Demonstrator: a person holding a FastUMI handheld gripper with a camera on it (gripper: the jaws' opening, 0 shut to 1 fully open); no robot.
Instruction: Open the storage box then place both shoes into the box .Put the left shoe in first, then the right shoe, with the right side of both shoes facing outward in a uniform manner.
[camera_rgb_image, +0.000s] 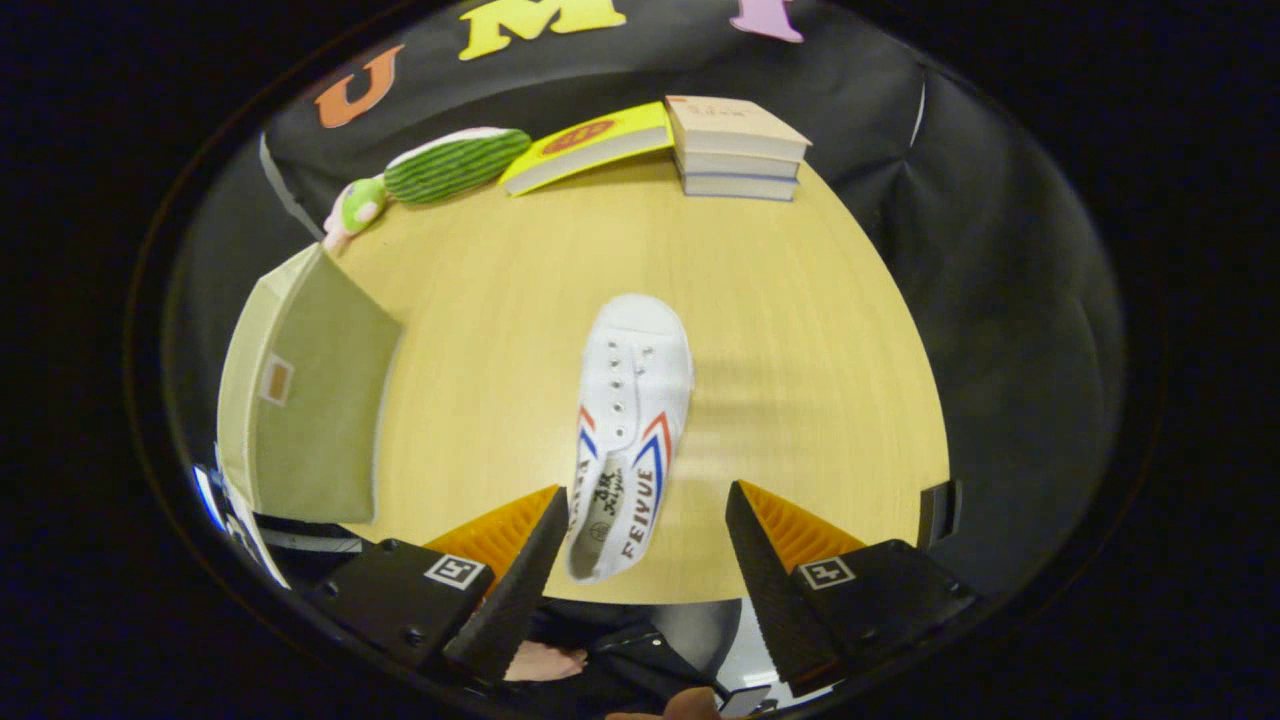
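Observation:
A white canvas shoe (628, 420) with red and blue stripes lies on the wooden table (780, 330), toe pointing away from me and heel near the table's front edge. Its heel end sits between my fingers, closer to the left one. My gripper (645, 520) is open and hovers above the shoe, touching nothing. The olive fabric storage box (310, 400) stands at the left of the table, to the left of my left finger; its lid side faces me and looks closed.
At the far side of the table lie a green striped plush toy (440, 170), a yellow book (590, 145) and a stack of books (740, 150). A person's hand (545, 662) and dark clothing show below the table's front edge.

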